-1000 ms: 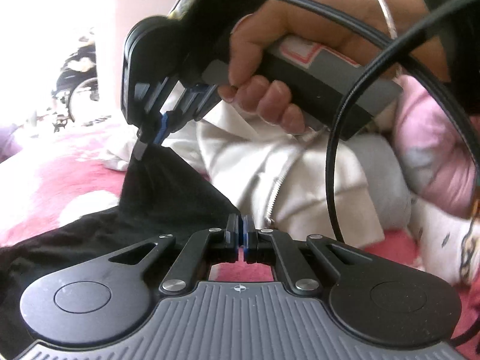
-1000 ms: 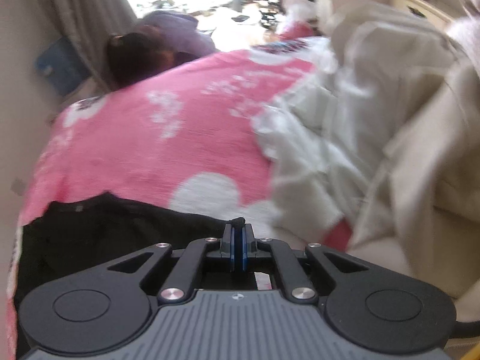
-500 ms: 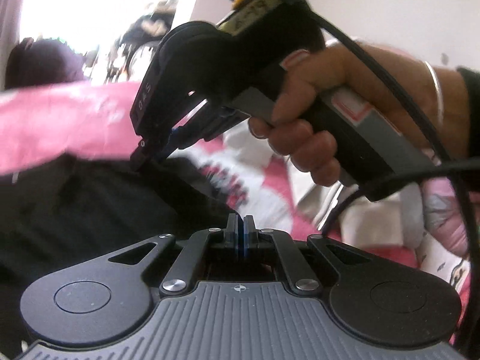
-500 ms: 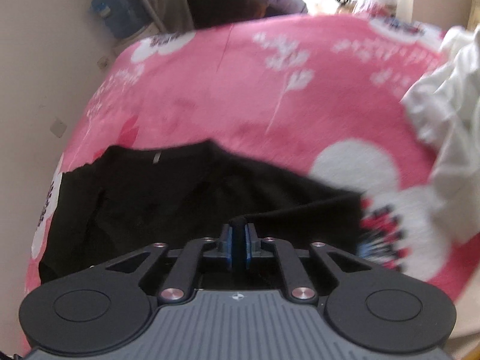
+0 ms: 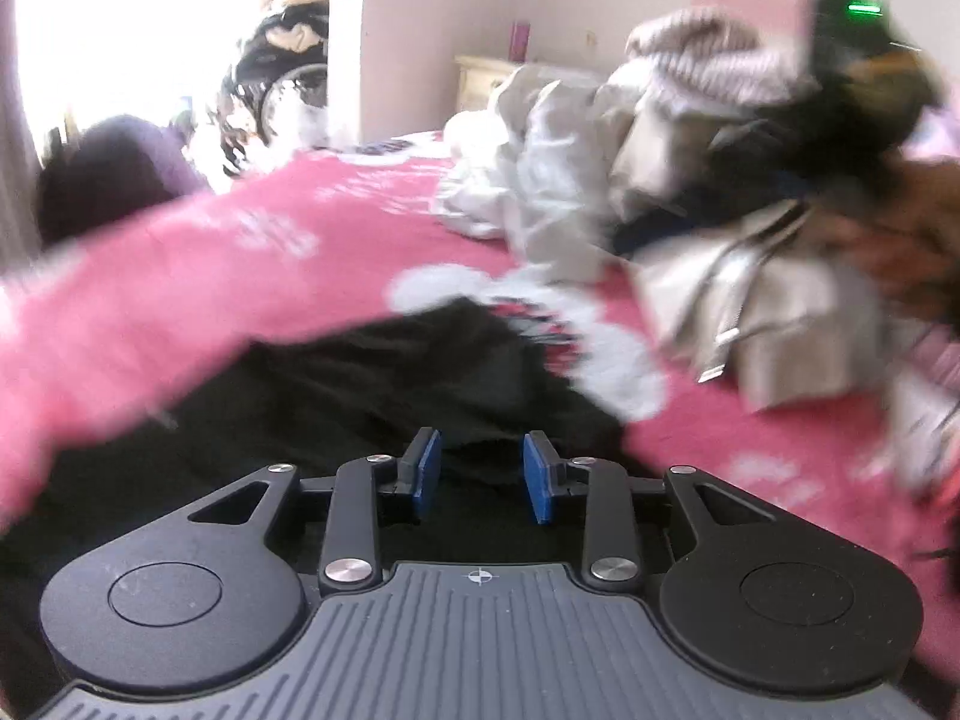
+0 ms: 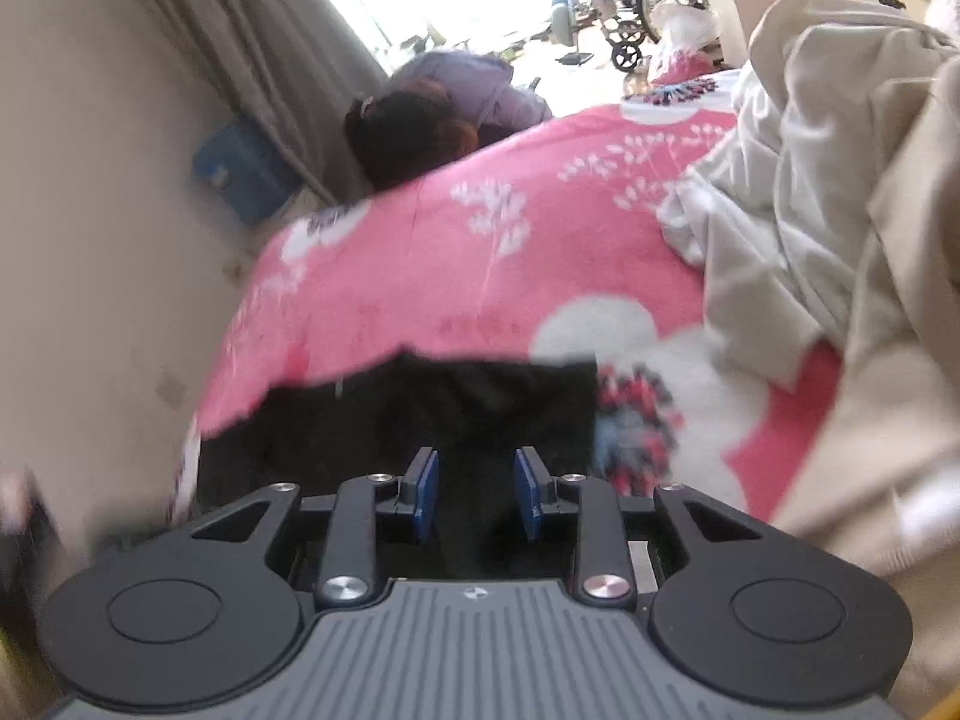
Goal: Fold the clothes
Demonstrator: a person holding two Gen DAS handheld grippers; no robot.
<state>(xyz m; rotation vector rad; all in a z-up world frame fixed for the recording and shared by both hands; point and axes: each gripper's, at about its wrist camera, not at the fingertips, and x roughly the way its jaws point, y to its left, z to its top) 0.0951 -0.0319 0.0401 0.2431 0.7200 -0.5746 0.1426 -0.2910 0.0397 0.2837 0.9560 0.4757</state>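
Left wrist view, left gripper (image 5: 482, 469) open over black garment (image 5: 372, 384), pink blanket (image 5: 180, 288)

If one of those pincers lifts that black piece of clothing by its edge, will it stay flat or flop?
The black garment would probably flop: it lies limp and creased on the pink blanket. It looks thin, so likely light. Pushed, it would probably bunch up rather than slide whole.

Your right hand (image 5: 888, 252) and its gripper smear into motion blur at the left wrist view's right edge. The black garment (image 6: 420, 420) runs out of sight under both gripper bodies, its edge on the pink blanket (image 6: 480, 276) blurred.
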